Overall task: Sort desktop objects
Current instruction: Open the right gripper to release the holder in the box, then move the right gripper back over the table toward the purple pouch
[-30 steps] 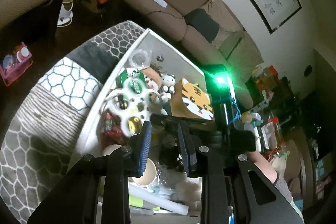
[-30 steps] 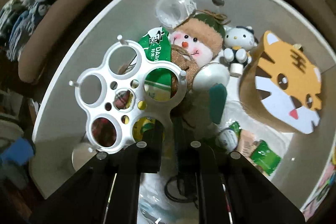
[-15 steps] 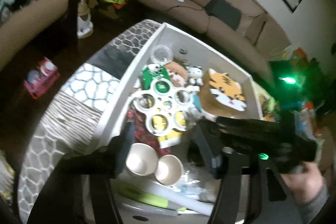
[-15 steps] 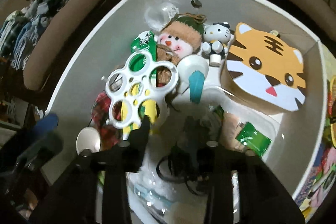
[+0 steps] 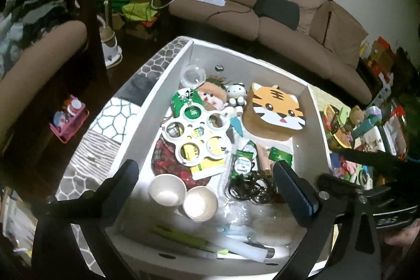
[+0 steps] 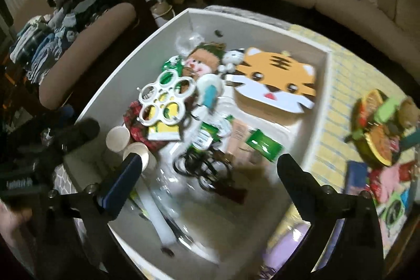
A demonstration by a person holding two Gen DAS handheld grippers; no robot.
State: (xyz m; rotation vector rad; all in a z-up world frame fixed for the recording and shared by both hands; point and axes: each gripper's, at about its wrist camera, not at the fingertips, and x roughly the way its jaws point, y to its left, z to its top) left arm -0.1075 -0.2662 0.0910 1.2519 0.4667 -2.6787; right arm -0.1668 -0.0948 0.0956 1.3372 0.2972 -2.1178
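A white box point(image 5: 313, 106) point(image 6: 321, 85) holds several sorted things: a tiger-face box point(image 5: 275, 109) point(image 6: 275, 80), a white ring holder point(image 5: 198, 135) point(image 6: 165, 101), two paper cups point(image 5: 168, 189) point(image 6: 118, 139), small plush toys point(image 5: 236, 93), green packets point(image 6: 263, 143) and black cords point(image 5: 246, 186) point(image 6: 202, 167). My left gripper point(image 5: 207, 185) is open and empty above the box's near end. My right gripper point(image 6: 210, 175) is open and empty above the cords.
Loose toys and a round tin point(image 6: 375, 127) lie on the table right of the box point(image 5: 354, 122). A patterned cloth point(image 5: 105, 127) lies left of it. A brown sofa point(image 5: 262, 15) stands behind, a chair point(image 6: 86, 49) at the left.
Both grippers have opened wide and pulled back and up from the box. The right gripper has shifted right, so the table's toys show.
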